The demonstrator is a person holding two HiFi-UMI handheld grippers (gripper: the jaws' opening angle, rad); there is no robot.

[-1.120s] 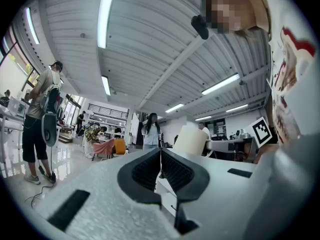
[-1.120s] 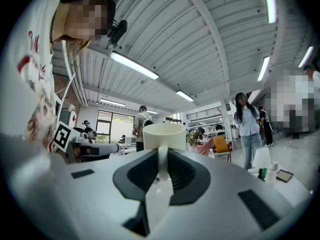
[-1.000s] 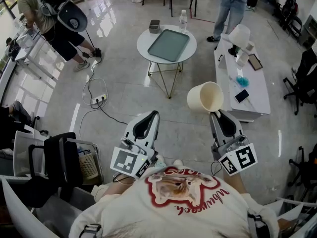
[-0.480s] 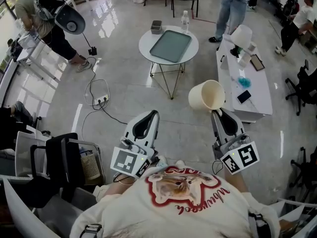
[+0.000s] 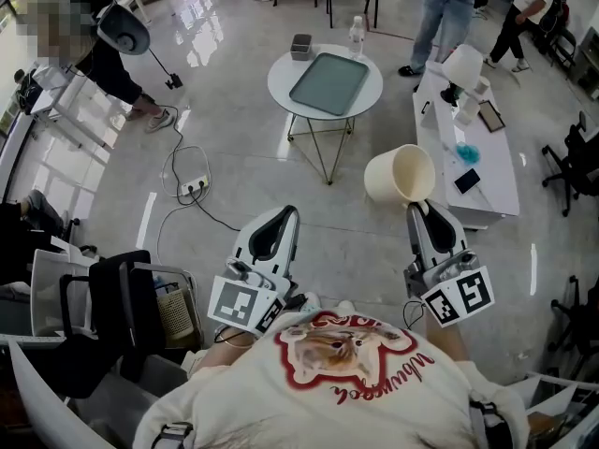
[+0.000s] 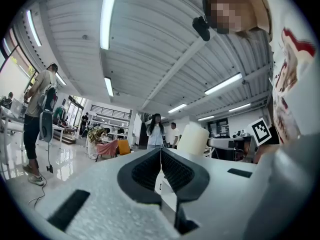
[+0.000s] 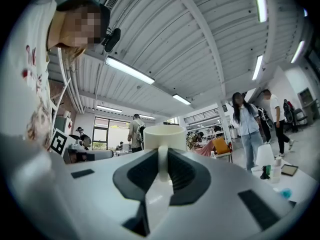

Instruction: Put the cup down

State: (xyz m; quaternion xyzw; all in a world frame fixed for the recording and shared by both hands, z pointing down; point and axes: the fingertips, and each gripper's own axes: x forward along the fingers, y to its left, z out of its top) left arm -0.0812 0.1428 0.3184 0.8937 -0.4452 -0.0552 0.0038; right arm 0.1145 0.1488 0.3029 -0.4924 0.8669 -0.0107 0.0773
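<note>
A cream cup [image 5: 400, 174] hangs in the air over the floor, held by its handle in my right gripper [image 5: 418, 205], which is shut on it. In the right gripper view the cup [image 7: 164, 137] stands upright above the jaws, its handle pinched between the black pads. My left gripper [image 5: 285, 215] is held level with the right one, shut and holding nothing; its pads [image 6: 161, 169] meet in a thin line. The cup [image 6: 193, 139] also shows past it to the right.
A round white table [image 5: 325, 84] with a grey-green tray, a bottle and a small box stands ahead. A long white bench [image 5: 465, 152] with a lamp and phones lies to the right. Cables cross the floor at left; people stand around the room.
The right gripper and cup have shifted slightly right and forward. The view has crept toward the round table. People at the left and back right have moved.
</note>
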